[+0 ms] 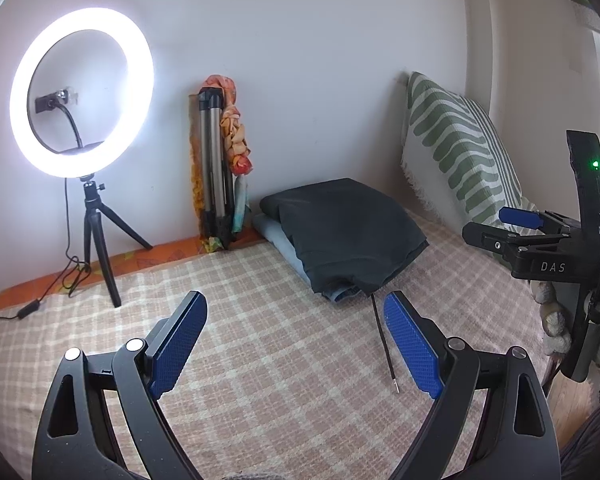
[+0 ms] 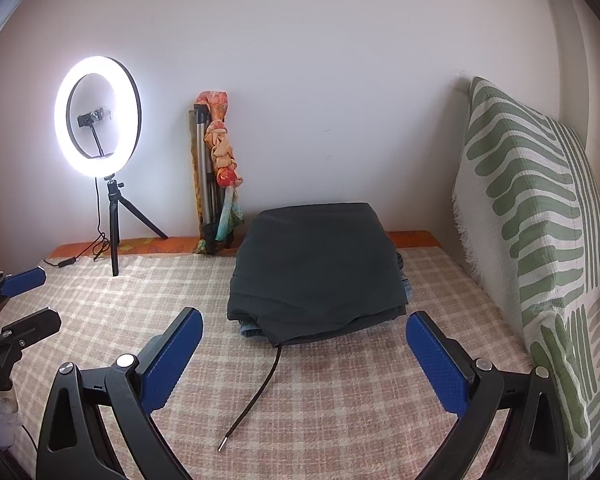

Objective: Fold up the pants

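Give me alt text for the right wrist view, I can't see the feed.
Dark folded pants lie on a checked bed cover, their drawstring trailing toward the open, empty right gripper. A lit ring light stands back left, a green-striped pillow leans right, and the left gripper shows at the left edge.

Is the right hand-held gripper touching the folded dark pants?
Apart. The right wrist view shows the open right hand-held gripper short of the dark pants, with checked bedspread visible between its fingertips and the pile.
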A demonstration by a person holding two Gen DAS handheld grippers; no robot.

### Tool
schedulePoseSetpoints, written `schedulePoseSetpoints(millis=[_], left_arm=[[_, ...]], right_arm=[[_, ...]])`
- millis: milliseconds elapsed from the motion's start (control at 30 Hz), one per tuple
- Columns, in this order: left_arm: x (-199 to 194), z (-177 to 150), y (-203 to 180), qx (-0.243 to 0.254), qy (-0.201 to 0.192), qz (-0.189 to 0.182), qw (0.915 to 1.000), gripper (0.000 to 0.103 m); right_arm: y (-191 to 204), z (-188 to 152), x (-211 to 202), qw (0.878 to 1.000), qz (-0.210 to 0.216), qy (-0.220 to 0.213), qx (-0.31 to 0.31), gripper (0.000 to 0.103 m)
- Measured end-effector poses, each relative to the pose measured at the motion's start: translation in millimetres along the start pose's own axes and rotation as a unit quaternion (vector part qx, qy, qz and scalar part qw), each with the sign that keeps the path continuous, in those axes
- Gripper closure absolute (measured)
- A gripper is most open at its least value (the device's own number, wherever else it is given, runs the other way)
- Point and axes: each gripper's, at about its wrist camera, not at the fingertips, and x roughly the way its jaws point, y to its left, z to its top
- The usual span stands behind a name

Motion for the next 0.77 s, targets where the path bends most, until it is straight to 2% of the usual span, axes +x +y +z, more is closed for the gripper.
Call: schedulePoseSetpoints(millis=[767], left_arm=[[-3.3,1.3,1.8,-0.002,-0.004,0.002,1.0,0.013]], right_arm=[[0.4,-1.8,2.6,1.0,0.006,0.007,0.0,0.0]])
